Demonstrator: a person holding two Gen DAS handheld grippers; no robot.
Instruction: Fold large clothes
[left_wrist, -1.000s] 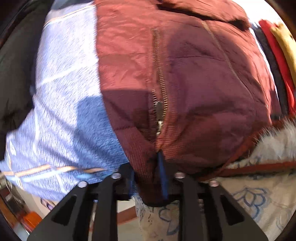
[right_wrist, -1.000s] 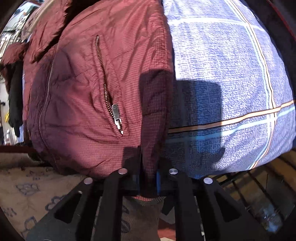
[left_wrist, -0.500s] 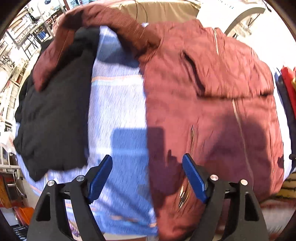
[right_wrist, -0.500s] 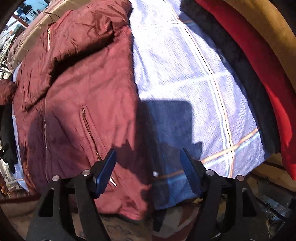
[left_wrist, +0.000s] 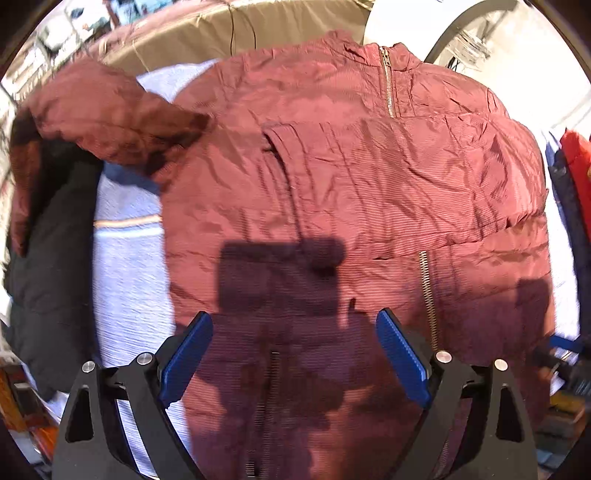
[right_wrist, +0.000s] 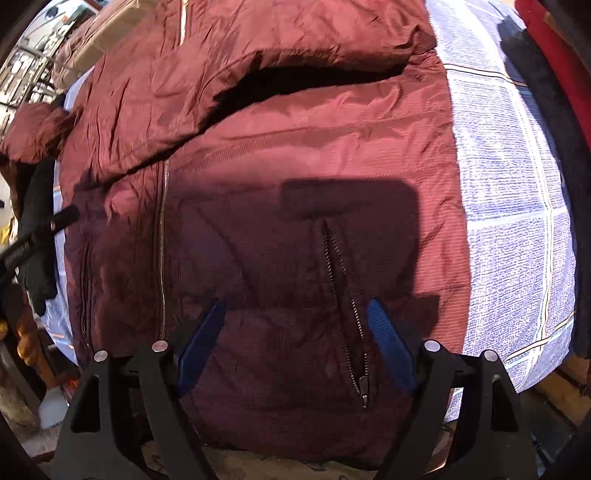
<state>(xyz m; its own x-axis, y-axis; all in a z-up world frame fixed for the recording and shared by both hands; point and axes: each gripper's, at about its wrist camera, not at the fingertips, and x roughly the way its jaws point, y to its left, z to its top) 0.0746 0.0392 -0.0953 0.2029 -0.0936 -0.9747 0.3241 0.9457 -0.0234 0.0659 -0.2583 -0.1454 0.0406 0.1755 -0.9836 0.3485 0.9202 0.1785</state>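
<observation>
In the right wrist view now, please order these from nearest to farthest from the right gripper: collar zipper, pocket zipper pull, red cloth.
1. Pocket zipper pull: by the right finger.
2. Red cloth: far upper right.
3. Collar zipper: top left; close to the red cloth in rank.

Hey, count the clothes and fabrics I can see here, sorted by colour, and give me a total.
Maroon: 1, the jacket
Black: 1, a garment
Red: 1, a garment
Blue checked: 1, the sheet underneath
Total: 4
</observation>
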